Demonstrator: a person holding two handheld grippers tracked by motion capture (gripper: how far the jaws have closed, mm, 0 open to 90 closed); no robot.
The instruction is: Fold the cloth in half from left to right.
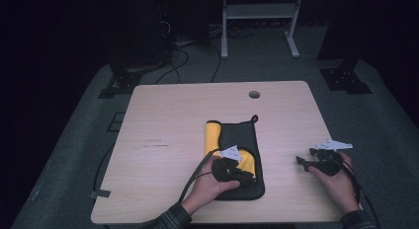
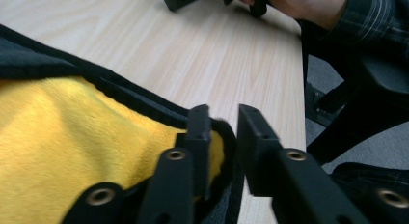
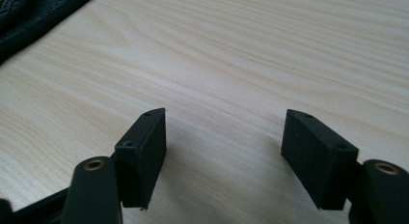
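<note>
The table (image 1: 163,140) is pale wood-grain laminate, smooth with a soft sheen. The cloth (image 2: 62,151) is fuzzy, plush yellow fabric on one face, with a matt black knit-looking face and edge binding. The left gripper (image 2: 223,137) and the right gripper (image 3: 224,151) are matt black plastic with brass-coloured metal rivets. The floor (image 1: 74,140) is rough grey carpet.

No words, labels or numbers can be read; a faint dark mark on the table (image 1: 153,145), left of centre in the frame, is too small to read.
</note>
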